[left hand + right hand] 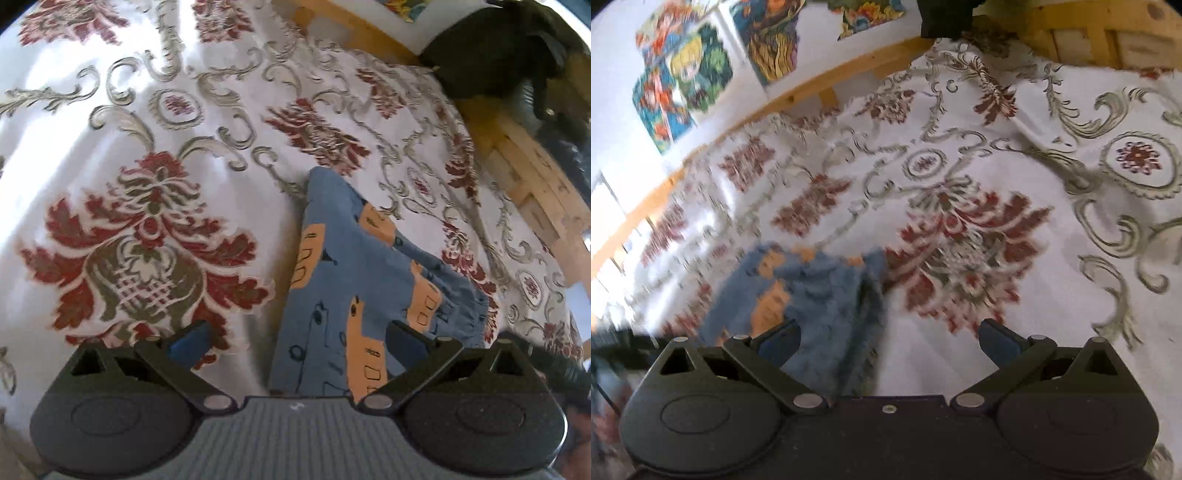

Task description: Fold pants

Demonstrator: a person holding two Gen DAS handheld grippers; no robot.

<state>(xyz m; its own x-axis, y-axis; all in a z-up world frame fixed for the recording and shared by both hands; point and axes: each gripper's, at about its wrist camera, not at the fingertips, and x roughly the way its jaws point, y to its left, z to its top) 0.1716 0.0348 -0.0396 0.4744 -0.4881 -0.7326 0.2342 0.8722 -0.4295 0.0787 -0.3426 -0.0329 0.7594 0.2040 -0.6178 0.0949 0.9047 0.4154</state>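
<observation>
Pants (pixel 343 280): one, folded; two tools (pixel 295 338) (pixel 888 338) agape.

Soft matt cloth pants (pixel 343 280) lie between the jaws on a sheened woven bedspread (pixel 110 122); matt black plastic linkages.

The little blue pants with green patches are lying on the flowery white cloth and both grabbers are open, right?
Nearly. The patches on the small blue fabric pants are orange, not green, as the left wrist view shows clearly. The rest holds: they lie on the white cloth with red flowers, and the left gripper and right gripper are both open.
</observation>
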